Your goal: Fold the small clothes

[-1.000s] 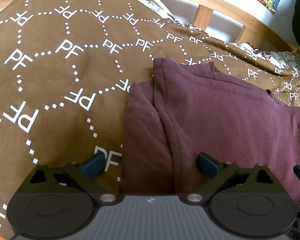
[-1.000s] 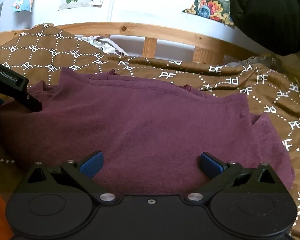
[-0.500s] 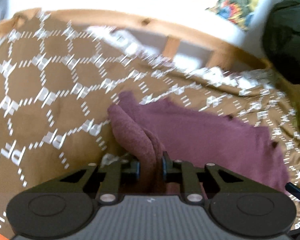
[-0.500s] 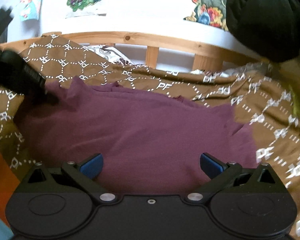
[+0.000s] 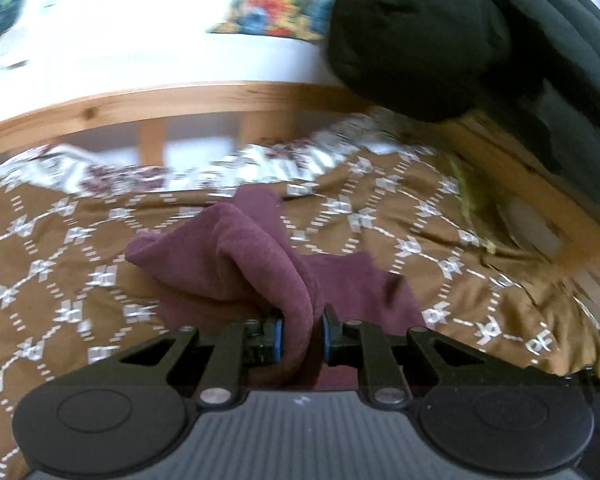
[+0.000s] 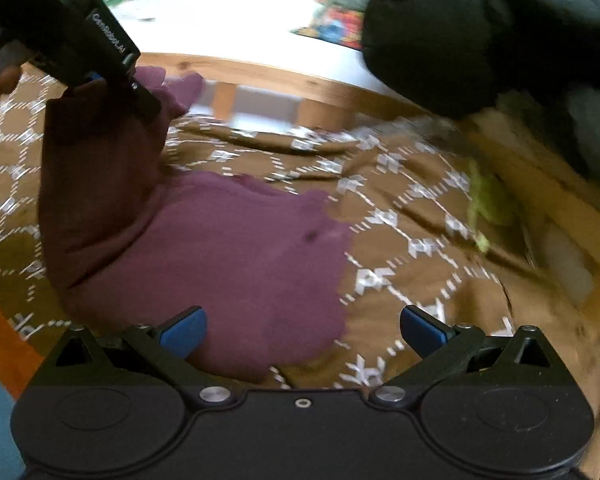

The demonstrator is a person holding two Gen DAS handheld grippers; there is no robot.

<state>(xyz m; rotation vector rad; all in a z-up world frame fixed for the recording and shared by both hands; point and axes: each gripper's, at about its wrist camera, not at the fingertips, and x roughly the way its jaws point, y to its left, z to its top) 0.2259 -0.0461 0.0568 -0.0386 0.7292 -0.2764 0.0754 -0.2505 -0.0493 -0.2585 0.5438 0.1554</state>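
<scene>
your left gripper [image 5: 301, 336] is clamped on a bunched fold of the maroon garment [image 5: 236, 264], the cloth squeezed between the two blue pads [image 5: 278, 340] and rising past them in a soft ridge that droops away to the left of the fingers. seen from the right wrist view, that same gripper [image 6: 112, 76] sits high at the upper left with the garment [image 6: 228, 248] hanging down from it, one side lifted off the bed while the rest lies spread on the bedspread directly ahead of your right gripper [image 6: 302, 330]. your right gripper's fingers are spread wide and hold nothing; the left blue pad [image 6: 182, 330] is over the garment's near edge, the right pad over bare bedspread, with the garment's right border falling between them. beyond the fingers lies the brown bedspread [image 5: 420, 240] printed with a white dotted lattice and "pf" marks, then the wooden bed frame [image 5: 180, 100] along the far side, a white wall with colourful pictures [image 5: 276, 12], and a large dark bundle [image 5: 440, 32] at the upper right. both views are motion-blurred.
</scene>
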